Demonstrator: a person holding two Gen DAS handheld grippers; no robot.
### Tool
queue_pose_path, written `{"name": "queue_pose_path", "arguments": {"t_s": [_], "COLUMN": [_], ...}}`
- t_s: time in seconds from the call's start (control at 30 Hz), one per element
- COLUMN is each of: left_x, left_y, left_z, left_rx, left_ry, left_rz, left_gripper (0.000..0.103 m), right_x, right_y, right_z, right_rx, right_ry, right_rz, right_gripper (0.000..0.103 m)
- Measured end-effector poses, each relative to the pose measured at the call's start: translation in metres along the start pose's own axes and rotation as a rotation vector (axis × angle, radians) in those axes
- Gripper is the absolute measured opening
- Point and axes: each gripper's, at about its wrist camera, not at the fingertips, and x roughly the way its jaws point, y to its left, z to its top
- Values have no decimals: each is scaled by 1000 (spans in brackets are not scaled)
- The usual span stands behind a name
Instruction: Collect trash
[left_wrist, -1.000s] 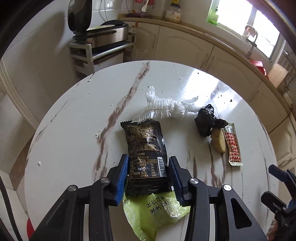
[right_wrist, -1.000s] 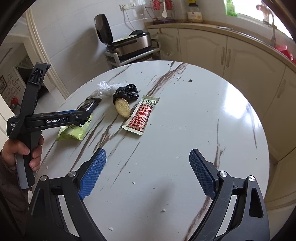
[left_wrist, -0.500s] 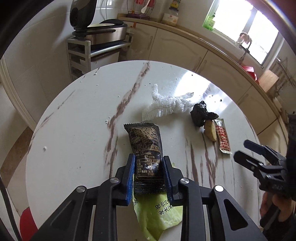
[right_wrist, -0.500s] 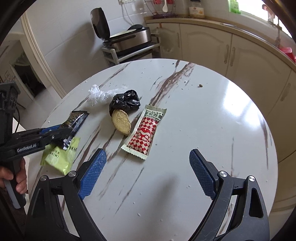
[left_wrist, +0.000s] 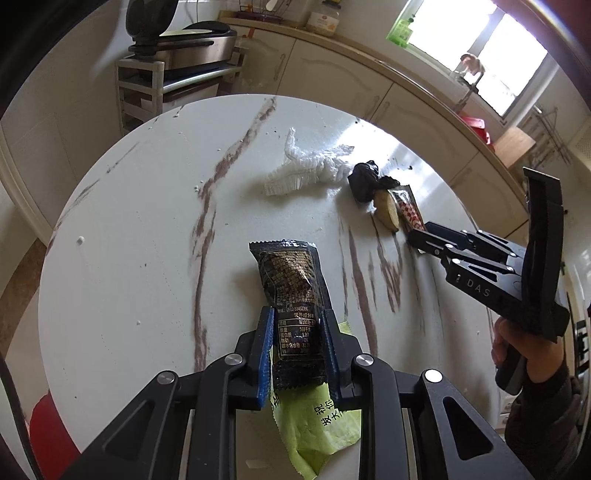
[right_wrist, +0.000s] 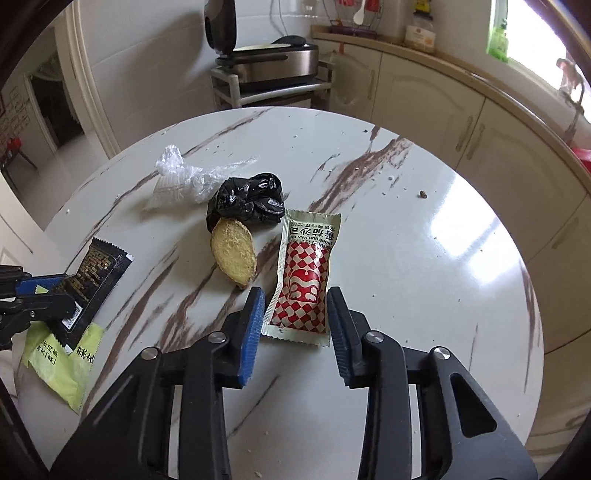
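Observation:
My left gripper (left_wrist: 297, 334) is shut on a black snack wrapper (left_wrist: 291, 288) and holds it above the round marble table (left_wrist: 129, 229); it also shows in the right wrist view (right_wrist: 92, 280). A green wrapper (left_wrist: 314, 421) lies under it. My right gripper (right_wrist: 295, 317) straddles the near end of a red-checked sauce packet (right_wrist: 304, 273), its fingers partly closed and not touching the packet. Beside the packet lie a ginger slice (right_wrist: 233, 254), a crumpled black bag (right_wrist: 247, 201) and clear plastic (right_wrist: 184, 181).
Cream cabinets (right_wrist: 424, 92) curve behind the table. A metal rack with an appliance (right_wrist: 266, 70) stands at the back. Crumbs dot the tabletop (right_wrist: 421, 194). A red object (left_wrist: 48, 421) shows on the floor at the left.
My left gripper closed on the black wrapper and lifted it. My right gripper moved forward to the red-checked packet and narrowed around it.

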Motion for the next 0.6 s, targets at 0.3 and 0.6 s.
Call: {"name": "queue_pose_path", "arguments": {"t_s": [0.3, 0.6], "left_x": [3, 32], "left_y": [-26, -57], "left_z": [8, 20], "left_rx": [-3, 81], "left_ry": [-27, 9], "left_rz": [77, 206], "left_gripper": [57, 18], "right_x": [-39, -55], "right_y": [-12, -27], "right_z": [-37, -66], "right_rx": [35, 83], "right_ry": [-42, -35], "right_rz": [110, 181], "right_gripper": [6, 1]}}
